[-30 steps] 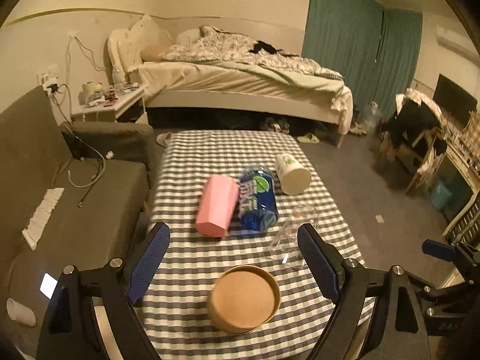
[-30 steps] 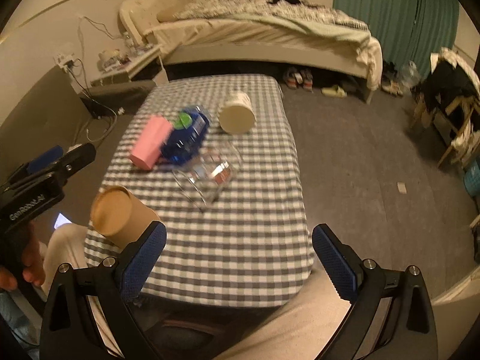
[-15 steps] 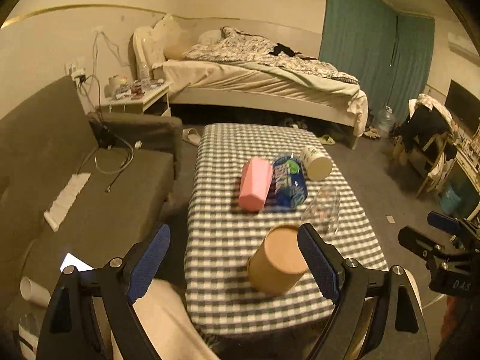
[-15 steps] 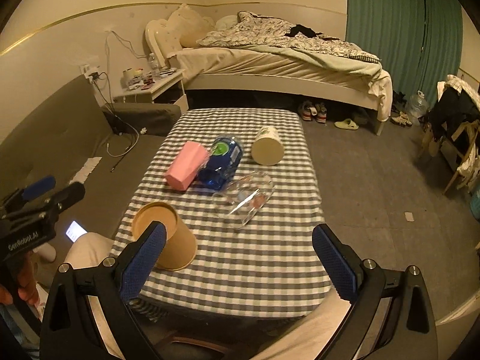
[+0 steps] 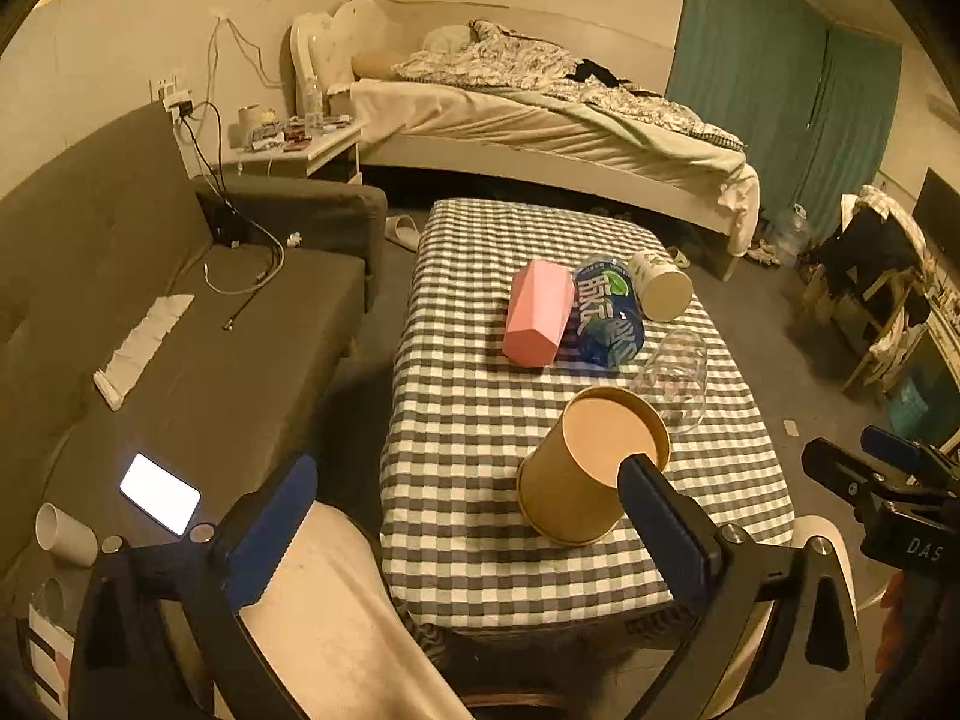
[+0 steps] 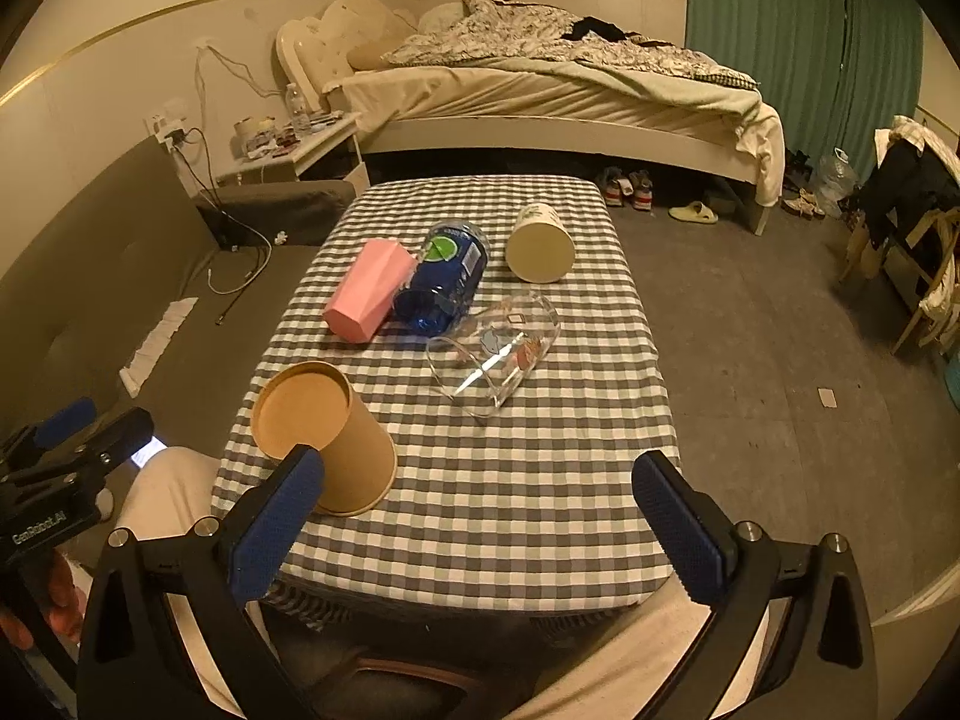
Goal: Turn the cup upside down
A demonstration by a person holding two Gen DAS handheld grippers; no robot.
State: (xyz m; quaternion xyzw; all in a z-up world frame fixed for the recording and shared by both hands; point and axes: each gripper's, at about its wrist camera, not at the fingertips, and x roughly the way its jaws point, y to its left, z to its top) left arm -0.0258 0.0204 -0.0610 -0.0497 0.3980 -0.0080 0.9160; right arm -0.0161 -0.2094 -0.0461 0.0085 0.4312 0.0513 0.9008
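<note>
The brown paper cup (image 5: 585, 468) stands upside down near the front left corner of the checked table (image 5: 480, 420), its wide rim on the cloth and its flat base (image 6: 302, 410) on top, tilted toward my cameras. Nothing grips it. My left gripper (image 5: 462, 513) hangs over the table's near edge with its jaws spread wide; in the left wrist view the right blue pad (image 5: 660, 516) overlaps the cup's near side, but I cannot tell whether it touches. My right gripper (image 6: 480, 519) is also spread wide and holds nothing, hovering above the front edge of the table with the cup just past its left pad (image 6: 276, 516). Behind the cup, toward the middle of the table, a clear glass (image 6: 495, 354) lies on its side with its mouth toward me. Further back a pink cup (image 5: 538, 320) and a blue can (image 5: 607, 320) lie side by side, touching, and a white cup (image 5: 660, 294) lies on its side just right of the can, its base facing me. A grey sofa (image 5: 180, 330) runs along the left of the table, with a lit phone (image 5: 159, 492) on its seat. A bed (image 6: 540, 90) with rumpled covers stands against the far wall, and green curtains (image 5: 780, 108) hang to the right.
</note>
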